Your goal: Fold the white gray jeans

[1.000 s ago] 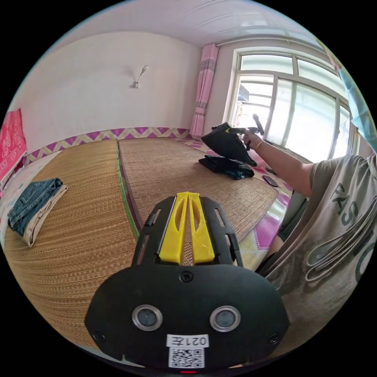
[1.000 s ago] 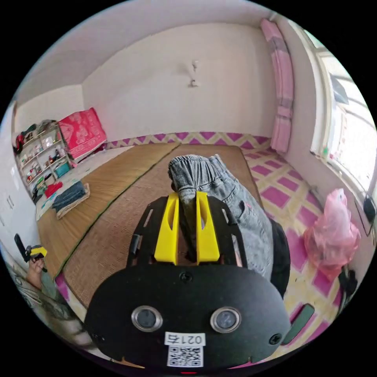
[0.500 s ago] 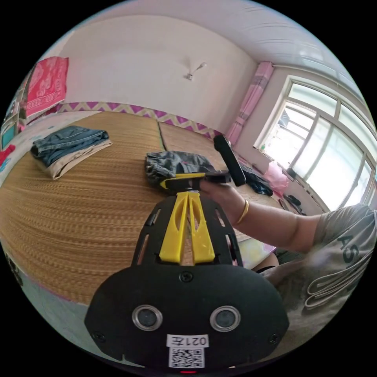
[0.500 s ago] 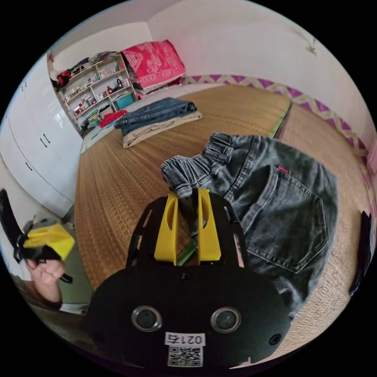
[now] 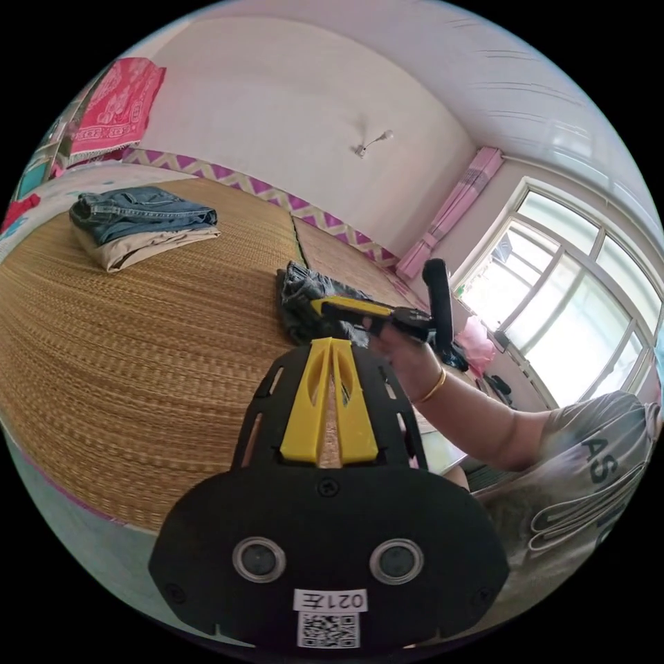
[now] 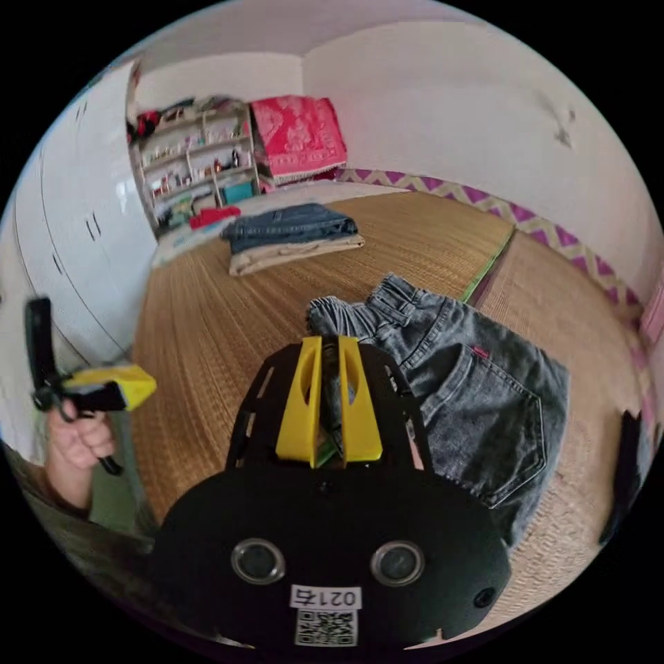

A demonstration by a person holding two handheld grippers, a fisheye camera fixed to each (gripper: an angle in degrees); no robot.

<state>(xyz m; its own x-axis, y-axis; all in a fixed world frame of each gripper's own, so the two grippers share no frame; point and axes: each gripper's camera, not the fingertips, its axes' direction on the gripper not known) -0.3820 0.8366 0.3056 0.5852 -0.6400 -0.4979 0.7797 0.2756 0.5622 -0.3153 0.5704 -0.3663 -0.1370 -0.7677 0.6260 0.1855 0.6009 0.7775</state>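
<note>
In the right gripper view, low centre of the frame, our right gripper pinches a fold of the gray jeans between its yellow jaws; the jeans lie bunched on the woven mat, spreading toward the right. In the left gripper view our left gripper sits with jaws pressed together, holding nothing. Farther off, upper left, we see a folded stack of clothes.

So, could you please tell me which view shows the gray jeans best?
The right gripper view: the gray jeans lie spread on the straw mat, back pocket and elastic waistband plain, the right gripper shut on the waistband. The left gripper view shows them as a small bunched heap behind that gripper.
</note>
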